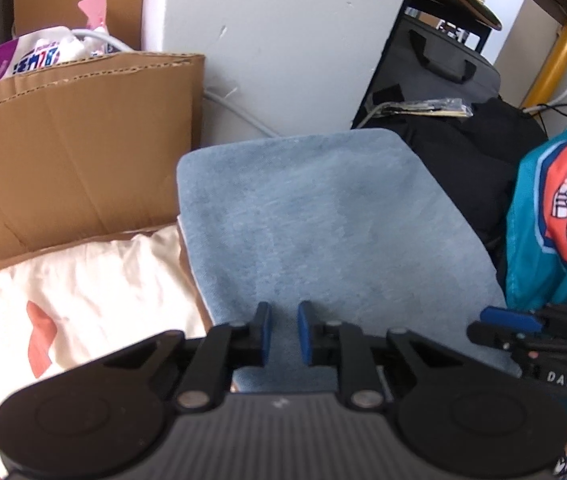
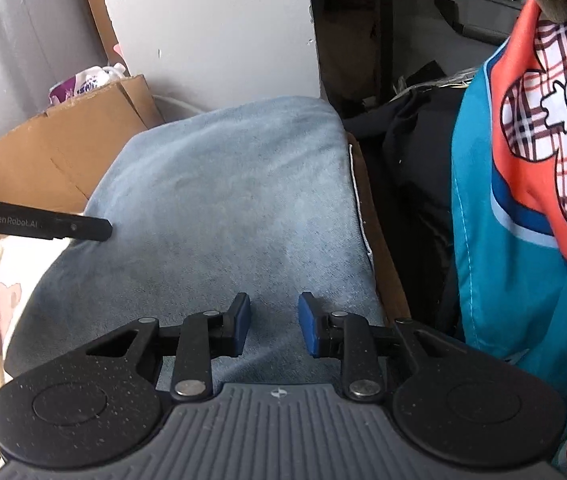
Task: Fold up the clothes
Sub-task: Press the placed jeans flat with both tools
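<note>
Right now your left gripper (image 1: 284,332) sits low in the centre of the left wrist view, its blue pads a narrow gap apart with nothing pinched between them; only the light blue folded garment (image 1: 323,216) shows through the gap. That garment fills the middle of the frame as a smooth, flat rectangle with rounded upper corners. To its left lies a cream cloth (image 1: 83,292) with a reddish print, and behind that stands a brown cardboard box (image 1: 75,136) in the upper left, with printed packets poking out of its top. A white wall panel (image 1: 283,40) rises at the upper centre, a dark bag (image 1: 443,68) sits at the upper right, and a teal garment (image 1: 543,232) with an orange and plaid patch hangs at the right edge.

Your right gripper (image 2: 274,324) holds the same low-centre spot in the right wrist view. Its jaws stand partly apart, wider than the left pair, and they grip nothing; the blue garment (image 2: 223,208) lies beneath and beyond them. In the left wrist view the right gripper (image 1: 511,320) pokes in at the lower right, beside the garment's right edge. In the right wrist view one finger of the left gripper (image 2: 83,230) reaches in from the left edge over the garment's left side; whether it touches the fabric you cannot tell.
</note>
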`<state>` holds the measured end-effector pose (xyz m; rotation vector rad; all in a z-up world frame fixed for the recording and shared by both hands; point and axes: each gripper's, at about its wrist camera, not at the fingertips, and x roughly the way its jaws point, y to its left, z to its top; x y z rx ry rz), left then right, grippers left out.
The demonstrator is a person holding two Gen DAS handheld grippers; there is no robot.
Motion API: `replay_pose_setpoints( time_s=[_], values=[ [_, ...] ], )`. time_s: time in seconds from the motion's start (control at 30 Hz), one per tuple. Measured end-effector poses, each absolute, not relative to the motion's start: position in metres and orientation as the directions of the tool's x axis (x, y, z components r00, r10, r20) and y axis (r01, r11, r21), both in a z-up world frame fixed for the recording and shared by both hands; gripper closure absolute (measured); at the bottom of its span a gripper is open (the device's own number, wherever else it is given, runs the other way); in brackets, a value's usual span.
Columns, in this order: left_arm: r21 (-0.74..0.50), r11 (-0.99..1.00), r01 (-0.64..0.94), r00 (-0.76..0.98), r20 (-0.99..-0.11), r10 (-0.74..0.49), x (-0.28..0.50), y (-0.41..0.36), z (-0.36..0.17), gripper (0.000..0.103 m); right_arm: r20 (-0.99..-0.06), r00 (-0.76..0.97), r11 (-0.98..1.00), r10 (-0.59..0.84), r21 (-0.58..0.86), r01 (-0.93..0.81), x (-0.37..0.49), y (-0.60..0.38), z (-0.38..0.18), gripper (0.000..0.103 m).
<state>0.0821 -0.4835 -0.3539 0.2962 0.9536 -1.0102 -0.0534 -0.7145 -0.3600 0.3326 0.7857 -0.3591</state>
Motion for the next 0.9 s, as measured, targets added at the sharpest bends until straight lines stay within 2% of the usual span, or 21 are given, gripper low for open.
replay_pose_setpoints(
  time_s=[0.07, 0.2, 0.23, 0.3, 0.33, 0.37, 0.5, 0.63, 0.7, 0.73, 0.9],
  values=[
    [-0.200, 0.537, 0.819, 0.186, -0.794, -0.579, 0.082, -0.482, -0.350, 0.092, -0.737, 0.645, 0.884, -0.203, 0.146, 0.445, -0.058, -0.711, -0.357, 0.071],
    [-0.204, 0.548, 0.811, 0.193, -0.791, -0.580, 0.080, -0.467, -0.340, 0.093, -0.738, 0.635, 0.864, -0.229, 0.148, 0.482, -0.075, -0.706, -0.352, 0.071],
    [-0.209, 0.550, 0.808, 0.193, -0.789, -0.584, 0.079, -0.461, -0.338, 0.091, -0.734, 0.636, 0.858, -0.236, 0.150, 0.491, -0.080, -0.705, -0.351, 0.071],
    [-0.196, 0.564, 0.802, 0.213, -0.789, -0.577, 0.075, -0.452, -0.337, 0.080, -0.724, 0.640, 0.846, -0.256, 0.153, 0.511, -0.089, -0.703, -0.351, 0.071],
    [-0.186, 0.575, 0.797, 0.226, -0.791, -0.569, 0.074, -0.448, -0.337, 0.071, -0.719, 0.641, 0.837, -0.267, 0.156, 0.524, -0.093, -0.702, -0.351, 0.071],
    [-0.188, 0.587, 0.787, 0.231, -0.793, -0.564, 0.073, -0.444, -0.338, 0.068, -0.716, 0.641, 0.827, -0.277, 0.163, 0.539, -0.097, -0.702, -0.351, 0.071],
    [-0.263, 0.592, 0.762, 0.182, -0.790, -0.586, 0.072, -0.433, -0.340, 0.068, -0.709, 0.639, 0.777, -0.299, 0.208, 0.594, -0.109, -0.702, -0.353, 0.070],
    [-0.296, 0.585, 0.755, 0.155, -0.786, -0.598, 0.066, -0.429, -0.343, 0.064, -0.697, 0.652, 0.674, -0.301, 0.328, 0.662, -0.126, -0.708, -0.358, 0.068],
    [-0.312, 0.582, 0.750, 0.140, -0.786, -0.602, 0.063, -0.427, -0.346, 0.064, -0.688, 0.668, 0.605, -0.283, 0.413, 0.681, -0.134, -0.713, -0.364, 0.066],
    [-0.315, 0.576, 0.755, 0.136, -0.783, -0.607, 0.061, -0.426, -0.346, 0.064, -0.685, 0.675, 0.581, -0.274, 0.441, 0.684, -0.136, -0.715, -0.367, 0.060],
    [-0.359, 0.571, 0.739, 0.105, -0.775, -0.623, 0.053, -0.418, -0.354, 0.064, -0.673, 0.693, 0.508, -0.258, 0.515, 0.690, -0.143, -0.716, -0.386, 0.051]
  ],
)
